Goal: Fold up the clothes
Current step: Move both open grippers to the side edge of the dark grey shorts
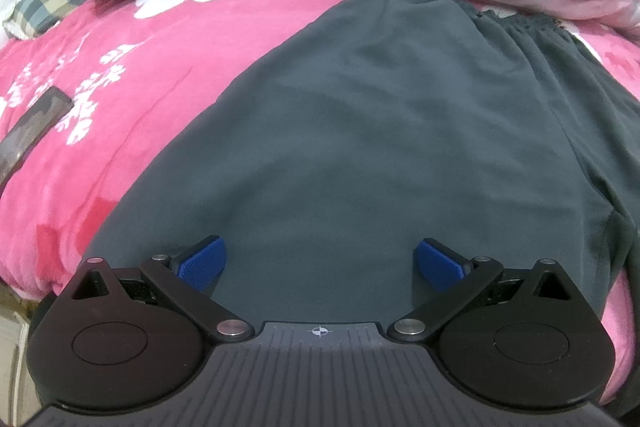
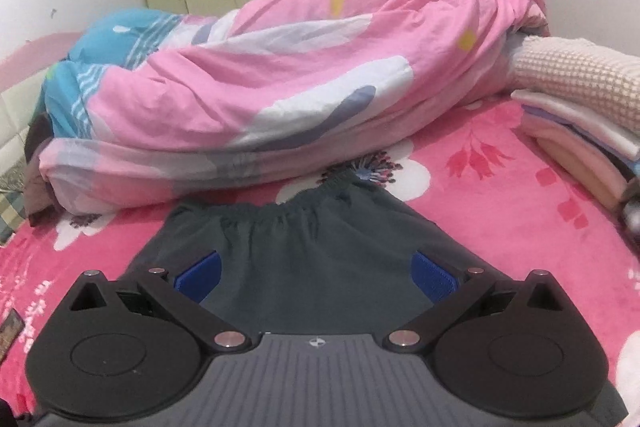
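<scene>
- While both sets of jaws stand wide apart, holding nothing, the dark grey shorts lie flat on the pink floral bed.
- Left gripper and right gripper hover over the shorts.
- Beyond the waistband, a bunched pink quilt crowds the bed; folded clothes are stacked at right.

So the right gripper sits low over the dark grey shorts, jaws spread wide with nothing between them (blue pads showing on both sides). The shorts lie flat on the pink floral bedspread, elastic waistband toward the far side of the bed. Just past the waistband there's a big rumpled pink duvet. A stack of folded clothes sits near the bed's right edge.
</scene>
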`<control>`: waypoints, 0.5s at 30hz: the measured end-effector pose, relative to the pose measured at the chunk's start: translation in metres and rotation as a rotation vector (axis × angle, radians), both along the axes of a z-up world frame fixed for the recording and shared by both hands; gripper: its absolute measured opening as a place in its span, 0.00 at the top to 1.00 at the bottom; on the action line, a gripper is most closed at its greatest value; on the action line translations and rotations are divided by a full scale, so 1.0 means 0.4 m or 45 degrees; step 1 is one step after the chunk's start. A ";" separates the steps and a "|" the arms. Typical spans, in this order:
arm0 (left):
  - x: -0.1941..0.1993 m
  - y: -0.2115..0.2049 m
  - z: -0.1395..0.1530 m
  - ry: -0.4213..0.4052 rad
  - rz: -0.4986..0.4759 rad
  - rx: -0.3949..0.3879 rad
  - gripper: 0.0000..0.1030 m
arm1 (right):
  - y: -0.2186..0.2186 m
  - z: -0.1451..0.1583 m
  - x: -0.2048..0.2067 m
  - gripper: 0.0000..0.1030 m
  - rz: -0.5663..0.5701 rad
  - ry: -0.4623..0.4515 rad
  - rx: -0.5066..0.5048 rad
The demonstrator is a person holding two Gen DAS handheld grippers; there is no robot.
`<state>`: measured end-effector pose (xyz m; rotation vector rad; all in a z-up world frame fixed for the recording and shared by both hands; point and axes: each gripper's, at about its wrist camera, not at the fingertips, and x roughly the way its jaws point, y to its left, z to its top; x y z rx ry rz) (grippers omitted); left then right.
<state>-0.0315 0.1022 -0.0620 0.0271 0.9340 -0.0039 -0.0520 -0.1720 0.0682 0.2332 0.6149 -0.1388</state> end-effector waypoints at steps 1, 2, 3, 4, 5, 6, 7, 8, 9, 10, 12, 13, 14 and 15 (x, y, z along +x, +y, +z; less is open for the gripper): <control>-0.002 0.001 0.001 -0.012 -0.007 0.002 0.00 | -0.002 -0.005 0.002 0.00 -0.001 0.006 0.003; -0.004 0.003 0.004 -0.027 -0.011 0.006 0.00 | -0.004 -0.009 0.004 0.00 -0.002 0.012 0.005; -0.009 0.004 0.011 -0.053 -0.005 0.016 0.00 | -0.003 -0.013 0.002 0.00 -0.004 0.015 0.005; -0.016 0.004 0.022 -0.090 -0.003 0.031 0.00 | -0.004 -0.017 0.004 0.00 -0.008 0.018 0.001; -0.023 0.003 0.033 -0.129 -0.014 0.040 0.00 | -0.005 -0.022 0.005 0.00 -0.012 0.021 -0.004; -0.030 0.001 0.047 -0.172 -0.036 0.044 0.00 | -0.006 -0.026 0.007 0.00 -0.018 0.023 -0.012; -0.033 -0.003 0.060 -0.206 -0.063 0.039 0.00 | -0.008 -0.031 0.010 0.00 -0.022 0.024 -0.019; -0.030 -0.011 0.069 -0.221 -0.086 0.028 0.00 | -0.009 -0.037 0.011 0.00 -0.026 0.024 -0.025; -0.025 -0.020 0.076 -0.231 -0.109 0.016 0.00 | -0.013 -0.044 0.015 0.00 -0.027 0.023 -0.029; -0.014 -0.033 0.077 -0.228 -0.130 0.004 0.00 | -0.015 -0.051 0.018 0.00 -0.026 0.022 -0.030; 0.012 -0.063 0.071 -0.218 -0.177 -0.007 0.00 | -0.021 -0.072 0.026 0.00 -0.001 0.009 -0.026; 0.023 -0.079 0.065 -0.216 -0.202 -0.009 0.00 | -0.024 -0.085 0.028 0.00 0.030 -0.011 -0.022; 0.033 -0.093 0.057 -0.222 -0.229 -0.005 0.00 | -0.026 -0.102 0.030 0.00 0.066 -0.032 -0.022; 0.041 -0.108 0.046 -0.227 -0.252 0.001 0.00 | -0.029 -0.119 0.033 0.00 0.099 -0.050 -0.025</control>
